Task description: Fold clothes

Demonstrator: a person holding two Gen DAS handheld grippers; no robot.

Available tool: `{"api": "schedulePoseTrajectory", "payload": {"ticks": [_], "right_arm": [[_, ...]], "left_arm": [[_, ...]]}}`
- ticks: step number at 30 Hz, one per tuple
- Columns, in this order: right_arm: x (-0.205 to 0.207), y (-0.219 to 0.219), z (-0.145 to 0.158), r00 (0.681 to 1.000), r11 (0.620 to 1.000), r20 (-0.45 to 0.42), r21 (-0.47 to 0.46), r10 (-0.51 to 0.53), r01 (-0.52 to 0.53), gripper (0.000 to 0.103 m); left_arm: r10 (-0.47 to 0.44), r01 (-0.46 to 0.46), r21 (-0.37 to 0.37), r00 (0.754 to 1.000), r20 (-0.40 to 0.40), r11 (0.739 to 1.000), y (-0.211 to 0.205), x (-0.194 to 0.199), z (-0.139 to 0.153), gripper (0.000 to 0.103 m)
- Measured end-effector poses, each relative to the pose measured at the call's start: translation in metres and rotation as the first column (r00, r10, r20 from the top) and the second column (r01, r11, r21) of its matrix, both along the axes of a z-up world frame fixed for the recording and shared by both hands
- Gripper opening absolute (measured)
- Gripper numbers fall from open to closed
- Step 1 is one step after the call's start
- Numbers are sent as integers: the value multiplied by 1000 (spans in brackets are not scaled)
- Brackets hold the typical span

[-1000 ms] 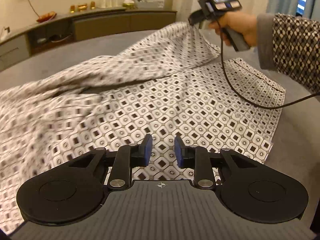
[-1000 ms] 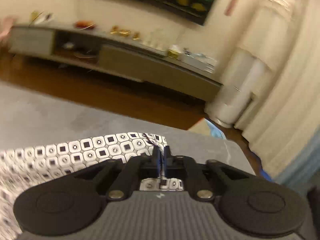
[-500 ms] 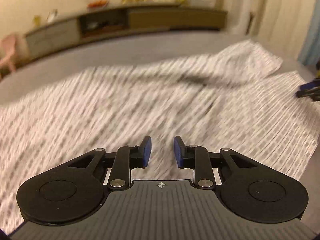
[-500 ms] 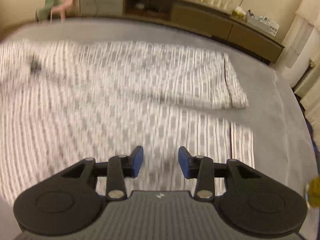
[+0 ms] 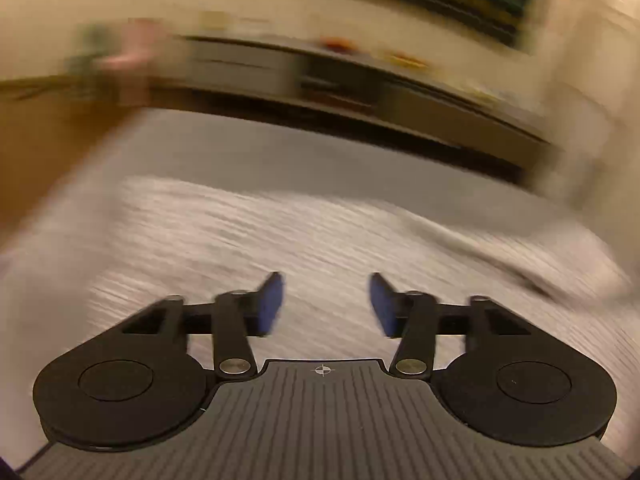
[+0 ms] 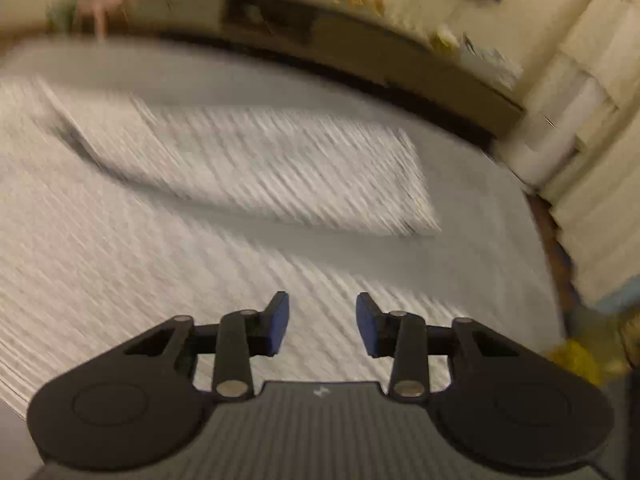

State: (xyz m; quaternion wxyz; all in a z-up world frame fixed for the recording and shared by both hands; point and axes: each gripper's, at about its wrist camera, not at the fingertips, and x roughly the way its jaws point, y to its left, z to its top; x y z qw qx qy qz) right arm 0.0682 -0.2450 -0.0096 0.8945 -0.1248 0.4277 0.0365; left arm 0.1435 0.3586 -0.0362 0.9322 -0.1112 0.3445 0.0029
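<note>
A white garment with a dark geometric print (image 5: 320, 240) lies spread on the grey bed (image 5: 280, 152). Both views are motion-blurred. My left gripper (image 5: 326, 304) is open and empty, above the cloth. In the right wrist view the garment (image 6: 200, 208) shows a folded-over part (image 6: 280, 168) lying across its far side. My right gripper (image 6: 322, 322) is open and empty, above the garment's near right part.
A long low cabinet (image 6: 360, 52) runs along the far wall, with small objects on top. A pink chair (image 6: 104, 4) stands at the far left. Pale curtains (image 6: 592, 128) hang at the right. The bed's right edge (image 6: 536, 240) drops to wooden floor.
My right gripper let go of the garment's edge, opened, and now looks down over the laid-over fold. My left gripper has opened wider and swung left, away from the other hand.
</note>
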Motion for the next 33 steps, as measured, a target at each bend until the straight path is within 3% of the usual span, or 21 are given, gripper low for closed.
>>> {"api": "schedulePoseTrajectory", "payload": {"ticks": [2, 4, 9, 11, 13, 15, 17, 18, 19, 20, 22, 24, 25, 29, 33], "right_arm": [[4, 40, 5, 997, 996, 13, 58, 72, -73, 53], [10, 83, 2, 989, 985, 8, 91, 149, -149, 55], [20, 171, -8, 959, 953, -20, 120, 281, -277, 59], [26, 191, -11, 951, 947, -34, 104, 308, -303, 60], [36, 202, -13, 950, 948, -42, 89, 311, -306, 60], [49, 205, -11, 960, 958, -37, 91, 278, -273, 60], [63, 203, -6, 974, 968, -19, 117, 224, -220, 59], [69, 201, -4, 981, 972, -8, 135, 193, -190, 59], [75, 198, -1, 987, 975, 2, 156, 161, -159, 59], [79, 197, 1, 991, 976, 10, 172, 136, -136, 59], [83, 198, 2, 995, 975, 19, 196, 102, -104, 59], [88, 200, 3, 997, 973, 28, 219, 68, -72, 59], [87, 203, 5, 997, 973, 33, 222, 64, -70, 59], [69, 233, 12, 991, 972, 48, 197, 123, -130, 60], [43, 285, 22, 952, 935, 69, 179, 299, -306, 66]], "left_arm": [[138, -139, -13, 989, -60, 990, 55, 30, -10, 43], [199, -207, -59, 973, -117, 977, 94, 53, -27, 47], [165, -182, -184, 981, -103, 966, 111, 77, -53, 52], [151, -169, -230, 984, -97, 958, 117, 86, -63, 49], [122, -140, -231, 989, -89, 963, 116, 91, -67, 4], [71, -77, -267, 997, -32, 961, 111, 88, -62, 0], [-63, 86, -212, 992, 113, 974, 87, 68, -36, 0], [-161, 193, -155, 967, 197, 969, 70, 51, -19, 0], [-310, 335, -49, 911, 272, 941, 43, 23, -3, 0], [-467, 472, 66, 828, 310, 879, 14, -10, 5, 0], [-703, 665, 233, 650, 289, 710, -41, -72, -2, 0], [-798, 730, 327, 577, 175, 600, -79, -103, -27, 0], [-815, 731, 381, 564, 131, 566, -90, -112, -38, 0], [-839, 740, 428, 536, 90, 518, -104, -120, -49, 0], [-860, 747, 472, 508, 47, 467, -118, -128, -60, 0]]}}
